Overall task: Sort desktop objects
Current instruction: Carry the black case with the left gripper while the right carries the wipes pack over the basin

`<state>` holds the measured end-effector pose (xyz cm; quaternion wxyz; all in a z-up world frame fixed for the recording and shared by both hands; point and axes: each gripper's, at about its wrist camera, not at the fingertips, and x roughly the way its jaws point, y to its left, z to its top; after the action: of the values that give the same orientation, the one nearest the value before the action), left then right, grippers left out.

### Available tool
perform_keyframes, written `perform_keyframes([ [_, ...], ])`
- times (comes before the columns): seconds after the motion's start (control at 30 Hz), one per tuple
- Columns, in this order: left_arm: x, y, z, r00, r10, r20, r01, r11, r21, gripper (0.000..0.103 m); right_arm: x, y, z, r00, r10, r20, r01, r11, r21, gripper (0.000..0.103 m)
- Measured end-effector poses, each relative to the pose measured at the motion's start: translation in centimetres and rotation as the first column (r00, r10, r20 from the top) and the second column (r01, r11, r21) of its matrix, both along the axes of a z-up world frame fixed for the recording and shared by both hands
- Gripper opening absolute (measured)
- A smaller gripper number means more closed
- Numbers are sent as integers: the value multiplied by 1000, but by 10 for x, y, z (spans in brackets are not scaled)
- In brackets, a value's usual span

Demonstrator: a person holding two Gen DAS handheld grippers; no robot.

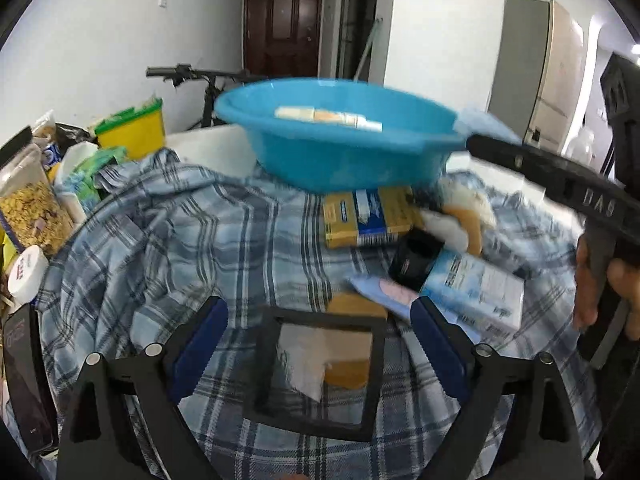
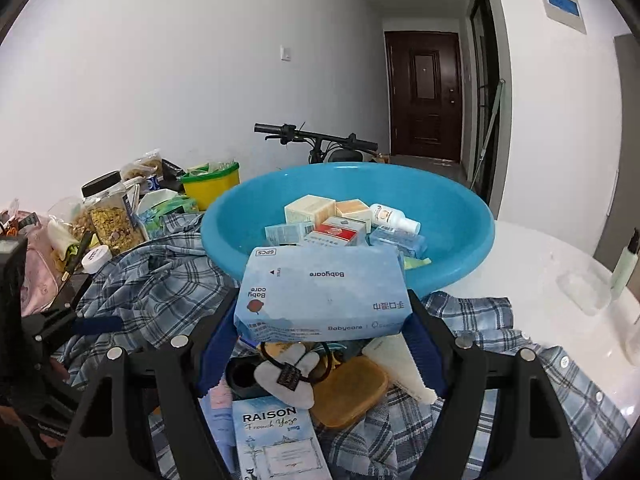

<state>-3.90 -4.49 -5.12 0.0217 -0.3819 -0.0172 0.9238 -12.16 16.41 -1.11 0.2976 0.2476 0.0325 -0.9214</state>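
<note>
Right wrist view: the right gripper (image 2: 322, 344) is clamped on a blue Babycare wipes pack (image 2: 320, 296) before the blue basin (image 2: 460, 216). Left wrist view: the left gripper (image 1: 320, 344) hangs with jaws apart over the plaid cloth (image 1: 168, 232).

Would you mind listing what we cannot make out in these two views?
- Basin contents, left view: the near wall hides all but one tube; motion blur too.
- Wipes pack, left view: only a blurred corner shows at the right gripper.
- Items under the wipes pack, right view: it covers their tops.
- RAISON box, right view: cut off by the bottom edge.
- Left gripper: open, holding nothing.
</note>
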Motion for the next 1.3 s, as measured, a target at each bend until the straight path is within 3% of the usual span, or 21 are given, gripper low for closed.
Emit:
perform_keyframes([
  [0.17,-8,5,-18,998,-1,63,4,999,-35,94,-3,0,-6,1000,-1,4,1,1000,-15,76],
  [0.2,-8,6,-19,998,-6,65,9,999,-41,90,-2,-1,-7,1000,-3,0,3,1000,-8,76],
  [0.23,-7,8,-20,998,-14,61,17,999,-47,75,-1,-1,-7,1000,1,-4,-1,1000,-5,76],
  [0.73,-1,10,0,1000,2,-20,-3,999,-38,75,1,7,-7,998,-38,-49,38,999,-7,76],
  [1.07,2,31,40,994,-5,-110,0,999,-38,74,8,11,-3,997,-30,-66,28,999,-28,76],
  [1.3,-5,48,62,991,-17,-130,7,997,-73,74,6,17,0,997,-42,-65,39,998,-53,76],
])
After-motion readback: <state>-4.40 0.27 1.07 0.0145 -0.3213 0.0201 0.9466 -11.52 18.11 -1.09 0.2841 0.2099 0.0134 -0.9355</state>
